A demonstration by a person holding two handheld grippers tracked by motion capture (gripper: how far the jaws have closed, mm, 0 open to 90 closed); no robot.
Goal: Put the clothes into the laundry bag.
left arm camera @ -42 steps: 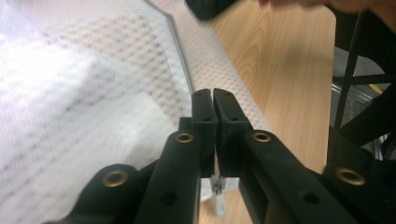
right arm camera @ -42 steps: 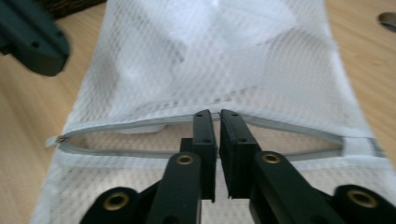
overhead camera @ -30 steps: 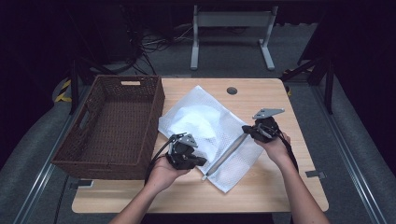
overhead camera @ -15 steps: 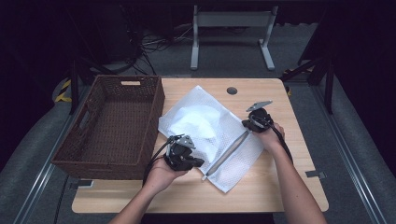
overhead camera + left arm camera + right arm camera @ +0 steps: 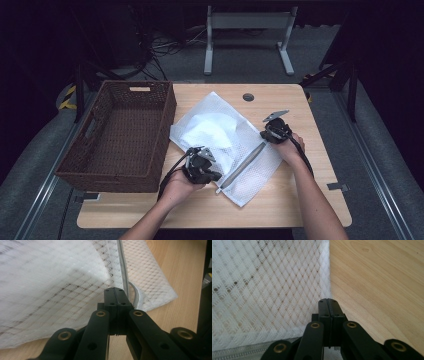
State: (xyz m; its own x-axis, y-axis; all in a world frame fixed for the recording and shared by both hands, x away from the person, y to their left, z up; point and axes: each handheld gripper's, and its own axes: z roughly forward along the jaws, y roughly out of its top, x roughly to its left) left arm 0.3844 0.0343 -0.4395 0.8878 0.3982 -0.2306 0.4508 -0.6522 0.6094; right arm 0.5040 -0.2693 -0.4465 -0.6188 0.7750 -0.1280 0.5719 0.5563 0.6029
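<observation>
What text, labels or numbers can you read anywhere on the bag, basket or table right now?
None. The mesh laundry bag, its zipper, the wicker basket and the wooden table carry no readable words, labels or numbers in any view.

High view overlooks table (image 5: 280, 200); gripper views close, sharing mesh bag (image 5: 250, 175).

White diamond-mesh laundry bag (image 5: 252, 170) with a grey zipper (image 5: 245, 164), solid white cloth (image 5: 210, 131) inside, dark brown woven wicker basket (image 5: 150, 170) alongside, pale wood-grain table (image 5: 300, 210) beneath, black jaws with brass-coloured rivets (image 5: 101, 313) up close.
</observation>
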